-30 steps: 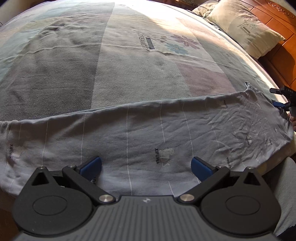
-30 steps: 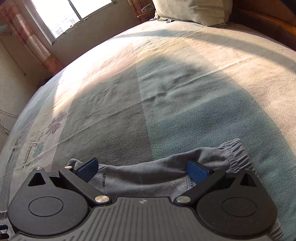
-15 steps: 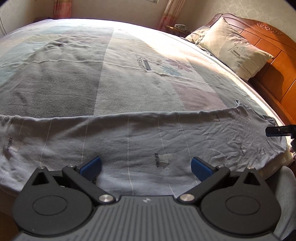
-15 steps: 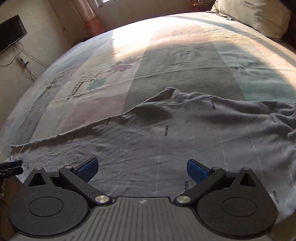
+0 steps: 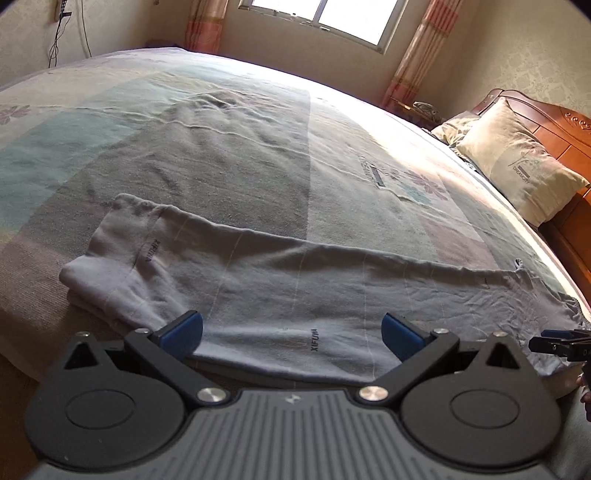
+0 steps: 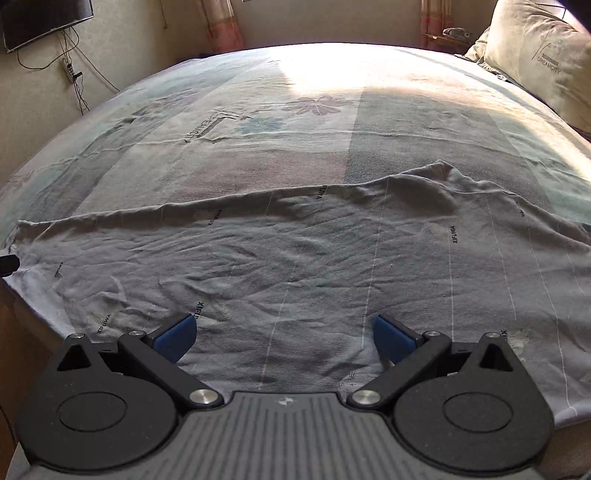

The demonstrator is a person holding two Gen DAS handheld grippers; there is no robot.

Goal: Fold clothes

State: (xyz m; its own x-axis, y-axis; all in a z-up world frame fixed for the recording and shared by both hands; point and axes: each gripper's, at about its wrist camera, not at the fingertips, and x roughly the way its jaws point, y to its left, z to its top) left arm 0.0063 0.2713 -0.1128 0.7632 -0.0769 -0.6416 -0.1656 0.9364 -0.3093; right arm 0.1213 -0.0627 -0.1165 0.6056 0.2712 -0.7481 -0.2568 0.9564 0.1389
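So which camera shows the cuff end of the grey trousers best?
The left wrist view: the trousers lie lengthwise there, and the cuff end is whole and near. The right wrist view shows only the wrinkled wide part; no cuff can be told there.

Sunlit bed [image 5: 258, 155], window [image 5: 325, 14], pillow [image 5: 517, 162]

Near edge of grey trousers [image 5: 295, 295] hidden behind my left claw [image 5: 291, 332] body. Right claw [image 6: 282, 334] body covers their near hem; right end cut by frame. Pillow [image 6: 543, 55] cropped. Small print on trousers partly unreadable.
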